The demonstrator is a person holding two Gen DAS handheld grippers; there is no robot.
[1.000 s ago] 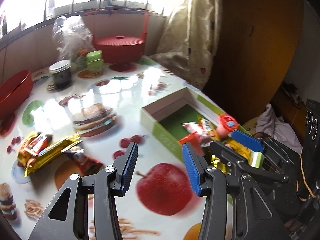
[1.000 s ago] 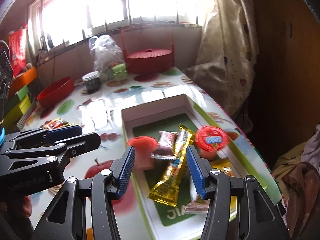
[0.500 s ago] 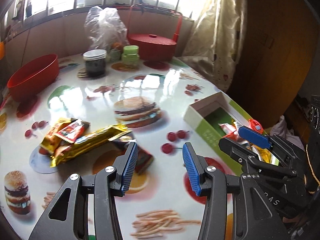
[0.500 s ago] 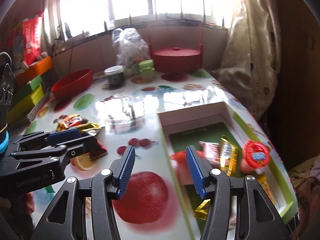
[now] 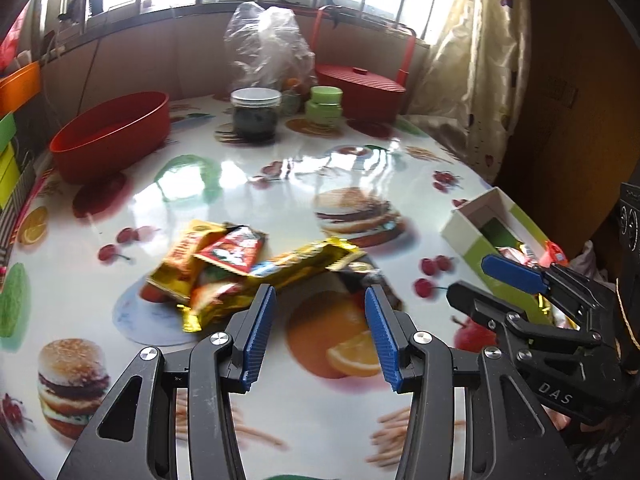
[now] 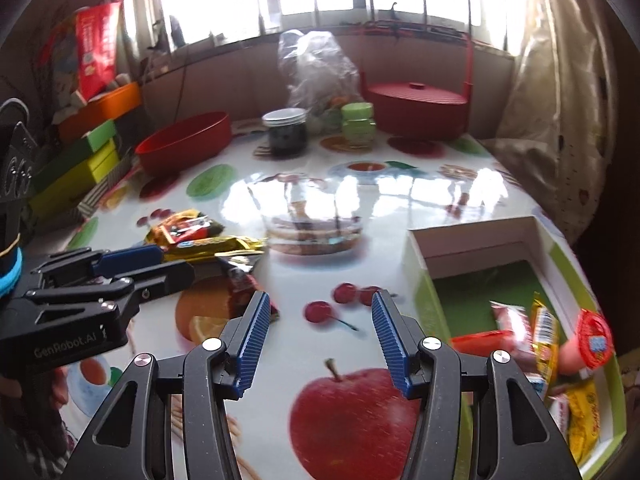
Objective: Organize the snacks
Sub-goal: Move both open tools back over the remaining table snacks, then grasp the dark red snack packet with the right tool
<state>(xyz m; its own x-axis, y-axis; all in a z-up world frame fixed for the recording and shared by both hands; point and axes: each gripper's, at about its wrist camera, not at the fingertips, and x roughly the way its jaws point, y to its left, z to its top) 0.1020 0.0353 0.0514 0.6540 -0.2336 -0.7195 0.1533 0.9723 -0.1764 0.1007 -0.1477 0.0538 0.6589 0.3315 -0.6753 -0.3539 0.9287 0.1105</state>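
A heap of snack packets point(image 5: 236, 268) lies on the printed tablecloth: a gold bar, a red sachet, yellow wrappers and a dark packet. My left gripper point(image 5: 318, 316) hovers just in front of the heap, open and empty. In the right wrist view the same heap point(image 6: 200, 236) sits at the left, behind the left gripper point(image 6: 132, 264). My right gripper point(image 6: 318, 320) is open and empty over the cherry print, left of the green-and-white box point(image 6: 424, 280), which holds several snacks point(image 6: 540, 332). The box point(image 5: 472, 240) shows at the right of the left wrist view, beside the right gripper point(image 5: 496, 284).
At the back of the table stand a red bowl point(image 5: 112, 136), a dark jar point(image 5: 256, 114), a green tub point(image 5: 326, 104), a plastic bag point(image 5: 266, 48) and a red lidded pot point(image 5: 360, 92). Coloured boxes point(image 6: 80, 160) are stacked left; a curtain point(image 5: 476, 64) hangs right.
Both grippers have swung left, away from the box and towards the loose snack heap. The heap now lies just ahead of the left gripper. Neither gripper's opening has changed.
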